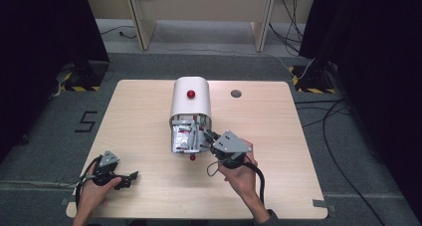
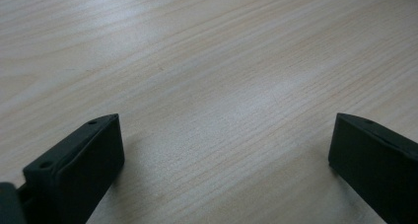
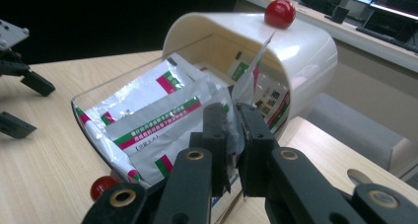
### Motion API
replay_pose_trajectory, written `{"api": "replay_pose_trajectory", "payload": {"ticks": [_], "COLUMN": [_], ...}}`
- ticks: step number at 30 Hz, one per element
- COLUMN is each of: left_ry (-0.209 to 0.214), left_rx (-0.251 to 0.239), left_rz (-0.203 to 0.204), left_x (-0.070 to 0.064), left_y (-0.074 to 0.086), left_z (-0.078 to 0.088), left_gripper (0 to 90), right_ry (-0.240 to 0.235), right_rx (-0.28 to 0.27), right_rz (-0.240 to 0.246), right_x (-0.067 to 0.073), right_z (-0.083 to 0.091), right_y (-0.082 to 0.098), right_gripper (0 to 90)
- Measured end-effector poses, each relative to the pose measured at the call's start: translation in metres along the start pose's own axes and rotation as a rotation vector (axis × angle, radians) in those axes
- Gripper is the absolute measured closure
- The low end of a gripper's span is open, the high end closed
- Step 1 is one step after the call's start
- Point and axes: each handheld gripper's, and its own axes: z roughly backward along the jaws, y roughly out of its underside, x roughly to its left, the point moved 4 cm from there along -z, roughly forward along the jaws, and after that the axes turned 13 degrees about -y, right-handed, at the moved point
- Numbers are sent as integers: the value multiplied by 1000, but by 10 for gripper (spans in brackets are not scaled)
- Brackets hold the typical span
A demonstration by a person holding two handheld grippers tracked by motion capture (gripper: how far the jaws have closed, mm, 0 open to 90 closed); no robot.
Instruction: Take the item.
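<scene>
A cream bread-bin-shaped box [image 1: 190, 102] with a red knob [image 1: 190, 94] on top stands near the middle of the wooden bench [image 1: 139, 116], its clear front flap [image 3: 93, 135] swung down toward the person. Inside it lie white sachets [image 3: 153, 118] with green and magenta stripes, piled loosely and spilling onto the flap. The right gripper [image 3: 232, 130] reaches into the opening from the near right, its jaws clenched on the edge of one thin sachet [image 3: 249, 81] that stands up between them. A second red knob [image 3: 101, 186] sits at the flap's front edge. The left gripper [image 1: 130, 178] rests on the bench at the near left corner, well apart from the box, jaws spread wide with only bare wood between them
</scene>
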Motion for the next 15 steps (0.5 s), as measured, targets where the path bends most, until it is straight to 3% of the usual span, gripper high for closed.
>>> {"api": "replay_pose_trajectory", "payload": {"ticks": [15], "left_ry": [0], "left_rx": [0], "left_rz": [0], "left_x": [0], "left_y": [0], "left_z": [0], "left_gripper": [0], "right_ry": [3], "right_rx": [-88], "right_rz": [9], "right_x": [-4], "right_z": [25], "right_y": [-14], "right_gripper": [851]}}
